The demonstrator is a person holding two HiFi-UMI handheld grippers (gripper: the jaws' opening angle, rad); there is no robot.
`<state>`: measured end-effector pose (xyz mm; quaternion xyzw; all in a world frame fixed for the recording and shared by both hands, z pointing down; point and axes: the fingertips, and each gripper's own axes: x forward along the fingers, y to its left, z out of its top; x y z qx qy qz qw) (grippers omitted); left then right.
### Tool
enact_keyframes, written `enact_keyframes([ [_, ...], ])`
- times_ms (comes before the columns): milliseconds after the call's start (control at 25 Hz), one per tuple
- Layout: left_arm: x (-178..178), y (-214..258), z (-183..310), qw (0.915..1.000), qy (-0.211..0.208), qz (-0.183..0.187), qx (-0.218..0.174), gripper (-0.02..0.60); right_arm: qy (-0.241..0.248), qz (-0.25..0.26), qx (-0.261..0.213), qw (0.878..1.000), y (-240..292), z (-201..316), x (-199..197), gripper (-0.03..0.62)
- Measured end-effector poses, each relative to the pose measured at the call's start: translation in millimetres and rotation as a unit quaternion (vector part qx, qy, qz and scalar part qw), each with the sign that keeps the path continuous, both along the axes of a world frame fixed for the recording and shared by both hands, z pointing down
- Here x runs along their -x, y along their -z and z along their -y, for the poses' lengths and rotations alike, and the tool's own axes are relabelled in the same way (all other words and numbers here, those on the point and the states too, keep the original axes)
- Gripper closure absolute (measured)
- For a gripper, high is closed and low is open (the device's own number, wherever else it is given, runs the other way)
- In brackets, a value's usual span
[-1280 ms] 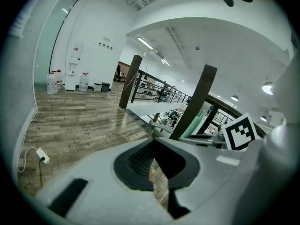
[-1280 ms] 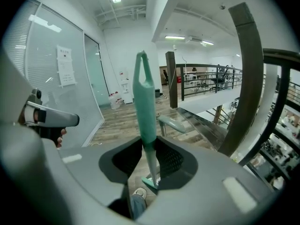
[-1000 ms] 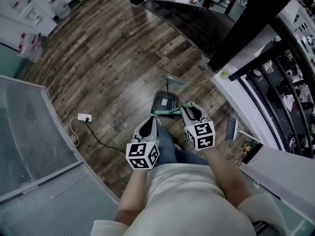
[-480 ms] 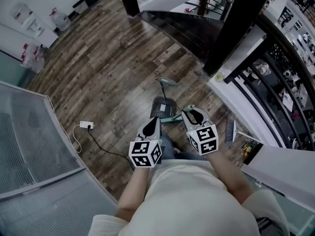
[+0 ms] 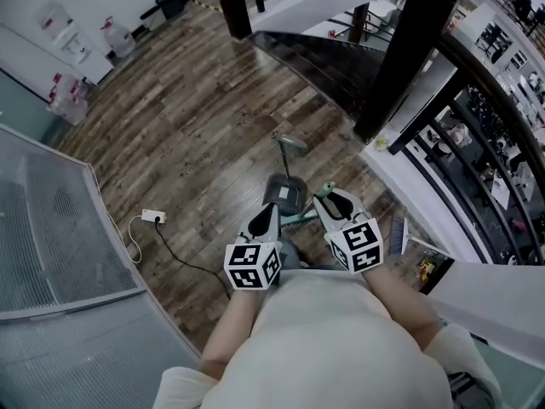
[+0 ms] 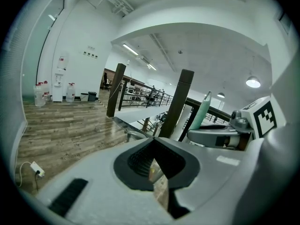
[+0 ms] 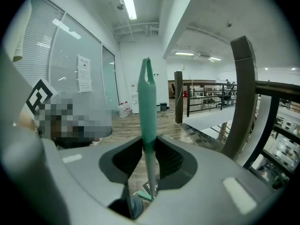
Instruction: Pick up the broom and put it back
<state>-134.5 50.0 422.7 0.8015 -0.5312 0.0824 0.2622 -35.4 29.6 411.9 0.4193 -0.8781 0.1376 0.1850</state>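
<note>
My right gripper (image 5: 334,201) is shut on the teal broom handle (image 7: 147,107), which stands upright between its pads in the right gripper view. A bit of the teal broom head (image 7: 141,197) shows below the jaws. From the head view the broom (image 5: 300,220) is foreshortened over the wooden floor, between the two grippers. My left gripper (image 5: 269,209) hangs beside it on the left, its tips together with nothing in them. The left gripper view shows the handle (image 6: 202,108) off to its right, apart from its jaws.
A dark grey dustpan (image 5: 285,192) with a long handle stands on the floor just ahead. A white power strip (image 5: 153,216) and its cable lie left. A staircase (image 5: 324,54), a black railing (image 5: 477,118) and a white ledge (image 5: 409,186) are ahead and right; a glass wall (image 5: 60,228) is left.
Both grippers have risen a little above the floor, the right one carrying the broom up with it. The dustpan stays on the floor.
</note>
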Motion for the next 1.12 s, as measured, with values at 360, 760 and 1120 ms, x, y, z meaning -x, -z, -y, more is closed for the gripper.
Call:
enact_keyframes([
  [360,5.2,14.2,-22.5,0.9997,0.02,0.001,-0.011,0.583,0.027,0.006,-0.016,0.999,17.1,-25.8,6.3,0.496],
  [760,12.2,18.0,-36.1,0.9995,0.025,0.001,-0.018,0.583,0.032,0.004,-0.016,0.999,17.9,-38.8,13.8,0.496],
  [1120,34.8,20.4,-51.2,0.9998,0.014,0.001,-0.016,0.581,0.019,0.003,-0.018,1.0,21.5,-53.1,34.7,0.496],
])
